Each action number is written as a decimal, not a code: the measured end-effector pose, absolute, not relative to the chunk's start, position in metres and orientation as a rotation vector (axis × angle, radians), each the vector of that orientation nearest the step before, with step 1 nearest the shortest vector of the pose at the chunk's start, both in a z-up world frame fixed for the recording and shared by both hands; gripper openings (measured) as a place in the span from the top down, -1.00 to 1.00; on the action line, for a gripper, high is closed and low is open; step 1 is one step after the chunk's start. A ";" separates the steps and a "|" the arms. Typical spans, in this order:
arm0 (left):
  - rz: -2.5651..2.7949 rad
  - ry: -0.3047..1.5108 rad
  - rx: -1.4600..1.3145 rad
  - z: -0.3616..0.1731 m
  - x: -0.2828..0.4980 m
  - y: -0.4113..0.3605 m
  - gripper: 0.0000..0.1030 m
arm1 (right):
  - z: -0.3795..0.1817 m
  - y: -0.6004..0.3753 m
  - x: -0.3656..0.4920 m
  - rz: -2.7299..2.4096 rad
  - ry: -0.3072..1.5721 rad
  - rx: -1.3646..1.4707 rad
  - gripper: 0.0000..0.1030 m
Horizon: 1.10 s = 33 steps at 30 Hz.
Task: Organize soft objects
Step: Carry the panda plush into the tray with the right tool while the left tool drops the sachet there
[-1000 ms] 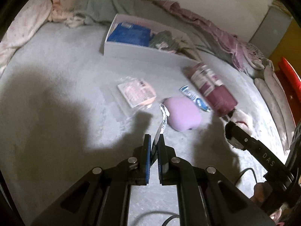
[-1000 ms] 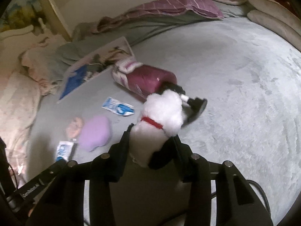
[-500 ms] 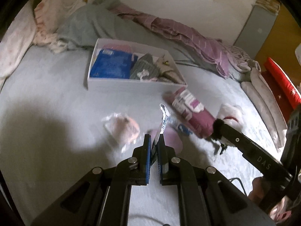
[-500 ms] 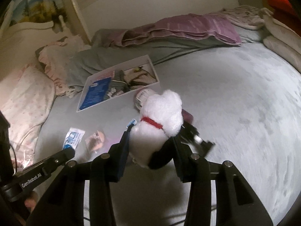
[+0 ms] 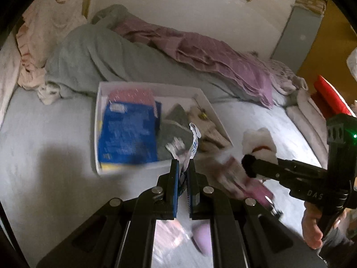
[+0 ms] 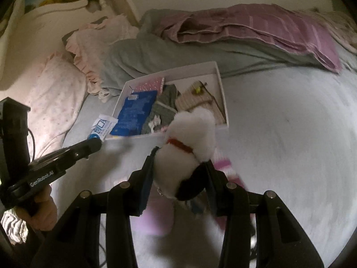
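My left jaws are clenched on a thin blue-and-white packet point(image 5: 193, 140), pinched by its lower edge so most of it stands up free past the left gripper point(image 5: 183, 174). My right jaws grip a white plush toy point(image 6: 189, 143) around its body, and the right gripper point(image 6: 178, 174) leaves the head and red collar point(image 6: 179, 145) sticking out beyond the fingertips. I judge both holds were chosen so each soft thing can be let go straight down without dragging.

The white box point(image 5: 98, 120) lies ahead on the grey bedspread point(image 5: 44, 134), beyond both grippers and in front of the rumpled grey blanket point(image 5: 93, 53). It already holds a blue pack point(image 5: 128, 134) at its left, a pink pack point(image 5: 131, 96) behind that, grey knitwear point(image 5: 176, 129) in the middle and a striped beige piece point(image 6: 196, 99) at the right. From the right wrist view the packet hangs just outside the box's near left corner, and the plush sits above its near edge toward the right.

Close under the grippers, blurred, lie a maroon and pink roll point(image 5: 236, 178) and a lilac cushion point(image 5: 203, 234), not yet put away.

My guess is that both loads are headed for the box. The free room looks tight, so the plush probably wants the right end and the flat packet can slip in along the blue pack.
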<state>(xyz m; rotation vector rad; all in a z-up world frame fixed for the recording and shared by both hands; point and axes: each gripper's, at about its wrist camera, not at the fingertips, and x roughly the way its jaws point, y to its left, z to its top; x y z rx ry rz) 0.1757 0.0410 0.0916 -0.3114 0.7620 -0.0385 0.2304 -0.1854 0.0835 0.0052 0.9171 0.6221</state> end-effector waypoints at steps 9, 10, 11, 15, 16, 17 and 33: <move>0.040 0.765 -0.358 0.074 0.254 0.065 0.91 | 0.077 -0.148 0.328 0.682 1.006 0.100 0.13; 0.042 0.775 -0.368 0.071 0.261 0.067 0.91 | 0.077 -0.144 0.335 0.694 1.014 0.114 0.13; 0.030 0.795 -0.387 0.066 0.272 0.069 0.91 | 0.075 -0.140 0.344 0.674 1.017 0.140 0.13; 0.023 0.824 -0.422 0.054 0.294 0.072 0.91 | 0.067 -0.133 0.374 0.589 1.019 0.199 0.13; 0.025 0.829 -0.429 0.051 0.300 0.073 0.91 | 0.065 -0.131 0.381 0.567 1.013 0.212 0.13; 0.035 0.842 -0.442 0.046 0.308 0.075 0.91 | 0.062 -0.128 0.388 0.551 1.011 0.220 0.13; 0.091 0.794 -0.289 0.051 0.289 0.063 0.13 | 0.074 -0.104 0.357 0.482 0.861 0.009 -0.28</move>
